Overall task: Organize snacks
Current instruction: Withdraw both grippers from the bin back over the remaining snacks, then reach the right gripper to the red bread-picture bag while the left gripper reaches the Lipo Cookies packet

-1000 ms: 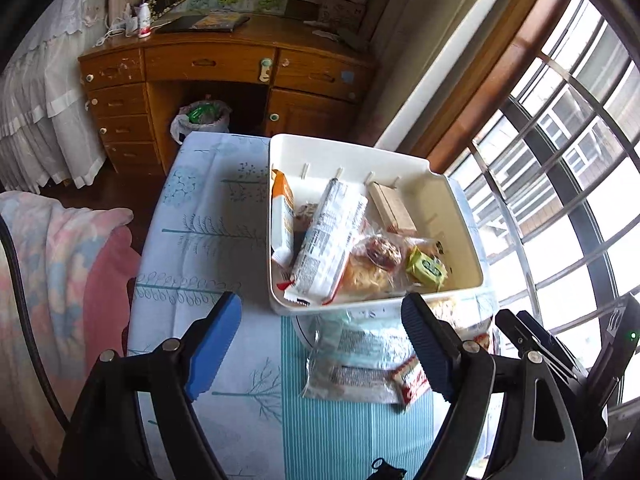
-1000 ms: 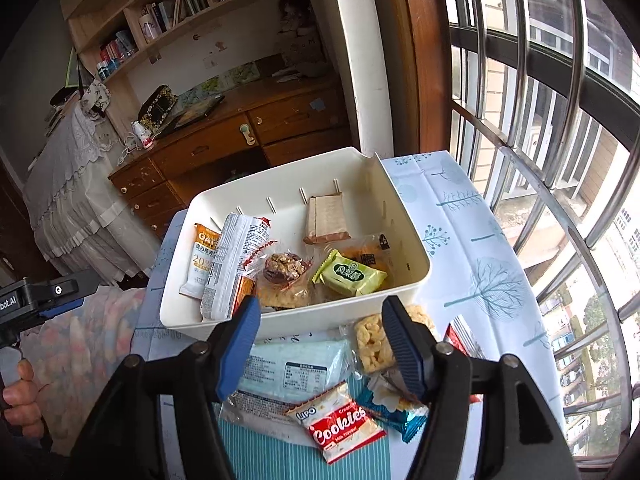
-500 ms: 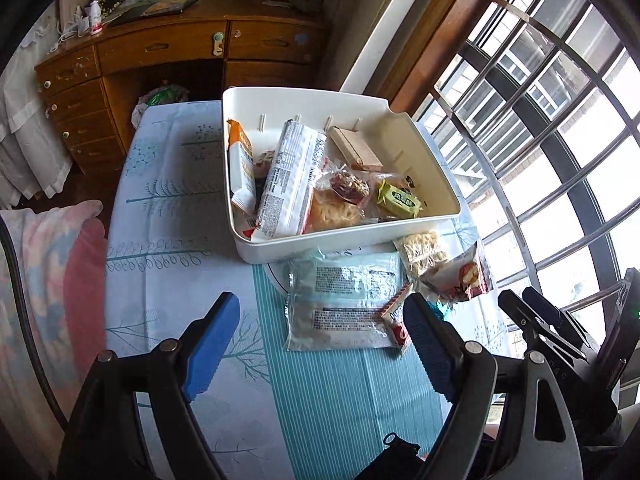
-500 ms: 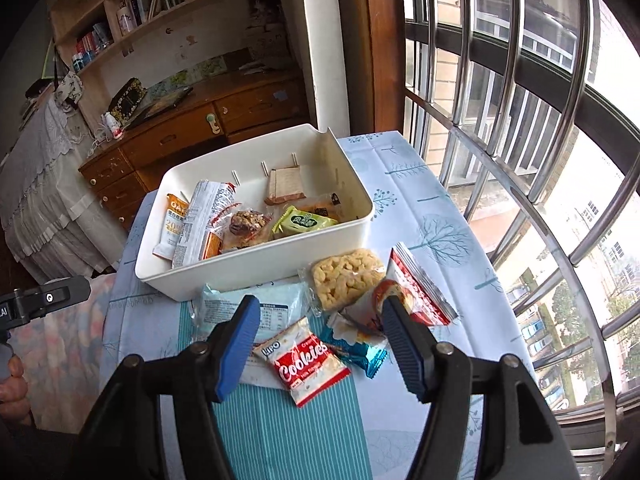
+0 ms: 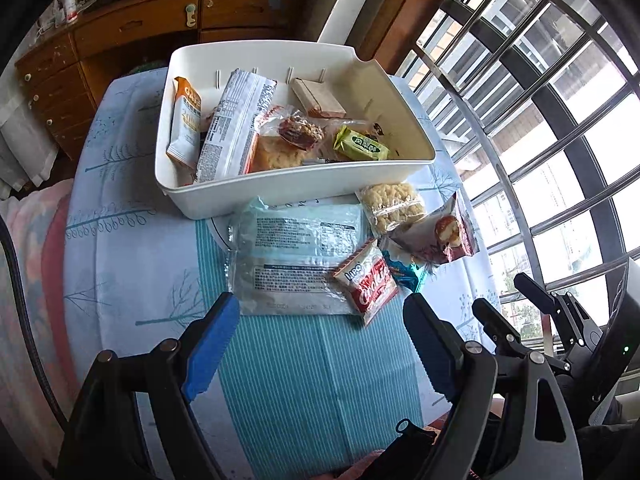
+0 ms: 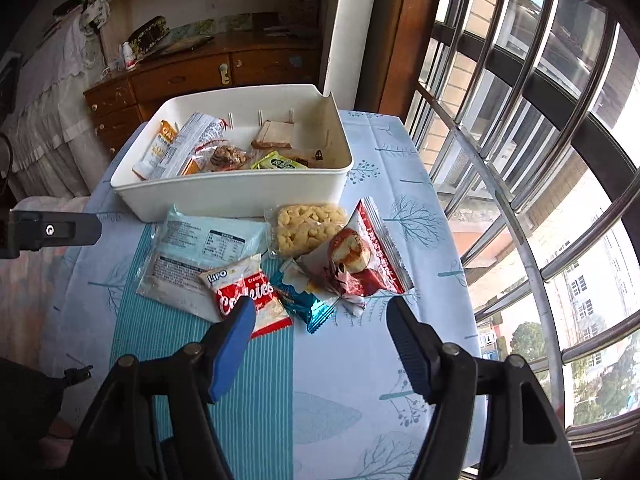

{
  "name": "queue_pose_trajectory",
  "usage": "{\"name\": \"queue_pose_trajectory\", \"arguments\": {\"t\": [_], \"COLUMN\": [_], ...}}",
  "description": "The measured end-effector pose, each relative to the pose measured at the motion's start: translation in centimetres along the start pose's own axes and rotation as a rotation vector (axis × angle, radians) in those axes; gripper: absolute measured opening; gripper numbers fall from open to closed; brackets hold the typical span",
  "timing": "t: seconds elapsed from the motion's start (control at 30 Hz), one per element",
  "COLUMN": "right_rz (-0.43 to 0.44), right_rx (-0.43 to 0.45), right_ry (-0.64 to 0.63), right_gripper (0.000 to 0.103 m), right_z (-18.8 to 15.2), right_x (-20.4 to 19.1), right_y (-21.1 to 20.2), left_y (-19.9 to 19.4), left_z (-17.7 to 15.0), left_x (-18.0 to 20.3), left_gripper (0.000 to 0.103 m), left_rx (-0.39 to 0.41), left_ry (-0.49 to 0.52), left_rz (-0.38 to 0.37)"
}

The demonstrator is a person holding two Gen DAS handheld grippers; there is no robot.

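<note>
Hovering empty above the table's near edge, the left gripper (image 5: 320, 344) gapes wide; the right gripper (image 6: 320, 336) spreads wider. Loose snack packets (image 6: 248, 292) lie mid-table against the white bin (image 6: 240, 196).

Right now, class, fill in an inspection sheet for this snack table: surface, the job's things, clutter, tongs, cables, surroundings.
Surface: table under a pale tree-print cloth, with a striped teal mat in front.
Job's things: white bin partly filled with snacks; outside it lie a large pale packet, cookies pack, puffed snack bag, red bun packet and blue wrapper.
Clutter: nothing seen.
Tongs: left tongs open, empty; right tongs opening, empty, above the loose packets.
Cables: black cable at the left edge.
Surroundings: wooden desk, barred window.
</note>
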State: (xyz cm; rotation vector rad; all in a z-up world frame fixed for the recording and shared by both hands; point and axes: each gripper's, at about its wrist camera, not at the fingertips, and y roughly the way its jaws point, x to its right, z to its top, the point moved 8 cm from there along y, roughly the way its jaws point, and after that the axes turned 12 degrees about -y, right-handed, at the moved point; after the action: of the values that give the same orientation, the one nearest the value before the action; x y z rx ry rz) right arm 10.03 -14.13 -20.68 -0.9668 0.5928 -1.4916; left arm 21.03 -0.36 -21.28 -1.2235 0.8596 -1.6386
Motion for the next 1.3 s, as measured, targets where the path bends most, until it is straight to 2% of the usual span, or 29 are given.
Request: {"name": "queue_pose_trajectory", "arguments": {"t": [0.4, 0.7, 0.9, 0.97, 1.3], "right_rz": [0.065, 0.133, 0.180, 0.186, 0.250], "right_rx": [0.027, 0.064, 0.085, 0.088, 0.067], "right_ry": [-0.247, -0.407, -0.479, -0.492, -0.504], "right_gripper": [0.069, 0.069, 0.069, 0.069, 0.069], "right_z": [-0.4, -0.5, -0.6, -0.6, -0.9], "right_x": [2.2, 3.5, 3.8, 4.0, 4.3], "right_y": [1.7, 3.3, 4.3, 4.8, 7.5], "left_y": [3.5, 6.4, 8.9, 9.7, 13.4], "left_z": [-2.1, -2.8, -3.2, -3.3, -3.9], "left_x": [3.6, 5.1, 5.4, 5.3, 3.9], "left_gripper": [0.083, 0.083, 0.083, 0.083, 0.083], "left_rx": [-0.041, -0.063, -0.104, -0.121, -0.201], "left_ry": [-0.165, -0.348, -0.459, -0.486, -0.647], "left_rz": [0.028, 0.022, 0.060, 0.099, 0.205]}}
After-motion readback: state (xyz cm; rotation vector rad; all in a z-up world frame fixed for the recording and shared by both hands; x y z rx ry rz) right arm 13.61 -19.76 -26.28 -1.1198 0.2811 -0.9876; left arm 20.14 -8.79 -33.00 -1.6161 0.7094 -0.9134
